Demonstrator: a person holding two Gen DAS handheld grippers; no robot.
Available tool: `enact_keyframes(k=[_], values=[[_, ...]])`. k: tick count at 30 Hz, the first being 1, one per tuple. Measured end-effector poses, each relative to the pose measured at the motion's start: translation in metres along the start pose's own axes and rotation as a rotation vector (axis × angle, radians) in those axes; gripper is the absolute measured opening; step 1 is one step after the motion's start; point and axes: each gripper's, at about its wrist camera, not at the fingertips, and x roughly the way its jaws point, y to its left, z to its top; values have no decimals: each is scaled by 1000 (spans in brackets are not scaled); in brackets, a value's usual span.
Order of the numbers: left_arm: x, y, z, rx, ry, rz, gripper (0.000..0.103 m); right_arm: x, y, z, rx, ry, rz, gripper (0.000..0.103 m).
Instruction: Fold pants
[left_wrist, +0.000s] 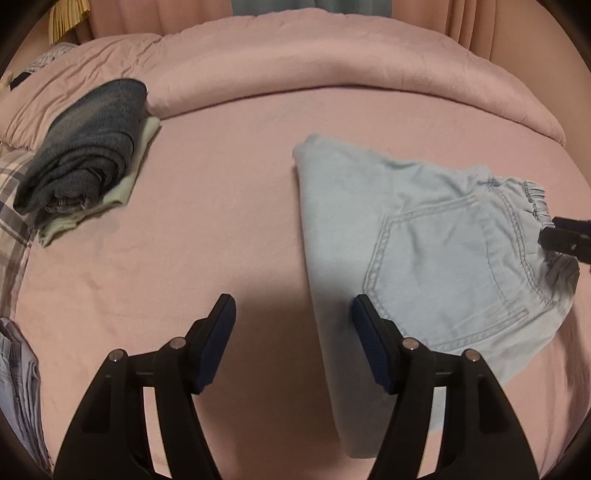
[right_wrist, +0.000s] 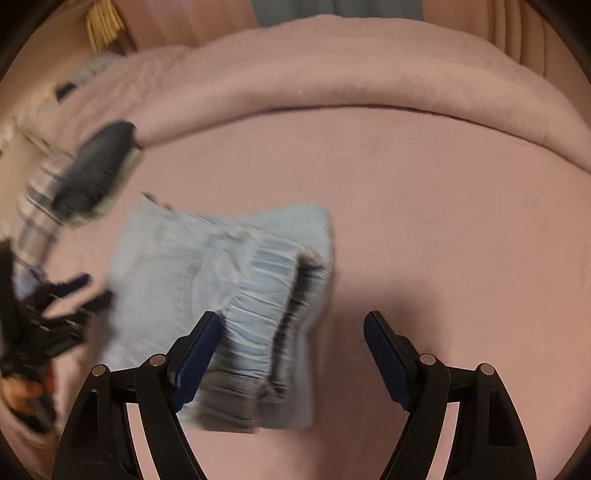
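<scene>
On the pink bed sheet (left_wrist: 221, 229), closest to both cameras, the two grippers stand with their jaws spread apart and nothing between them. The left gripper (left_wrist: 293, 317) hangs over the near-left edge of the pants (left_wrist: 424, 236), its right finger just over the denim; the right gripper (right_wrist: 291, 332) sits at the waistband end, its left finger touching or just beside the gathered elastic, though the right wrist view is too blurred to say which.

The pants lie flat on the sheet between the two tools, right of centre in the left wrist view. They look well along: the light blue denim is already doubled into a compact packet, with no loose leg trailing. Whether one more fold is meant, I cannot say; what seems left is to finish or tidy it and move it to the pile.

The fabric is pale, soft denim, with a stitched back pocket (left_wrist: 454, 273) facing up and a ruched elastic waistband (right_wrist: 258, 310) at the right end, its layers gaping a little.

Farther off to the left, a stack of folded clothes (left_wrist: 85, 166) rests near a plaid pillow (left_wrist: 11, 192), with a rolled pink duvet (left_wrist: 332, 74) beyond.
</scene>
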Motion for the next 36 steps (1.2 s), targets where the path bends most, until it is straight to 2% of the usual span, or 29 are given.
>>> enact_keyframes(k=[3,5,9,11,13,16,18,19,21,22,23,26,28,32,36], values=[[13,0,-1,6,22,0,67,18,-7,-4,23,27,-9,80],[20,2,-2,2,29,-1,66,24,-10,-3,42,36,-8,85],[19,0,-3,6,20,29,73,22,-13,-2,49,35,4,87],[16,1,-1,0,17,36,73,14,-9,1,37,18,-18,87],[6,-1,-5,-4,-1,38,71,-1,-1,1,7,-30,-49,87],[-14,-3,-12,-10,-52,36,72,-27,20,5,-82,-165,-108,87],[-23,-6,-16,-16,-72,24,72,-40,33,12,-137,-246,-81,87],[-25,-8,-17,-11,-77,12,72,-43,39,15,-162,-270,-40,87],[-30,-15,-20,4,-89,-7,72,-38,46,24,-189,-243,23,87],[-33,-20,-21,16,-96,-16,72,-31,49,28,-201,-217,42,84],[-35,-26,-22,35,-105,-33,73,-24,51,31,-207,-194,41,76],[-36,-41,-24,88,-118,-54,74,2,50,36,-209,-115,17,62],[-29,-47,-25,110,-98,-64,73,14,47,35,-210,-76,-16,55],[-7,-58,-32,146,-28,-93,71,35,40,36,-215,-7,-30,52],[-5,-52,-31,109,-16,-117,73,27,41,35,-216,-24,-26,52]])
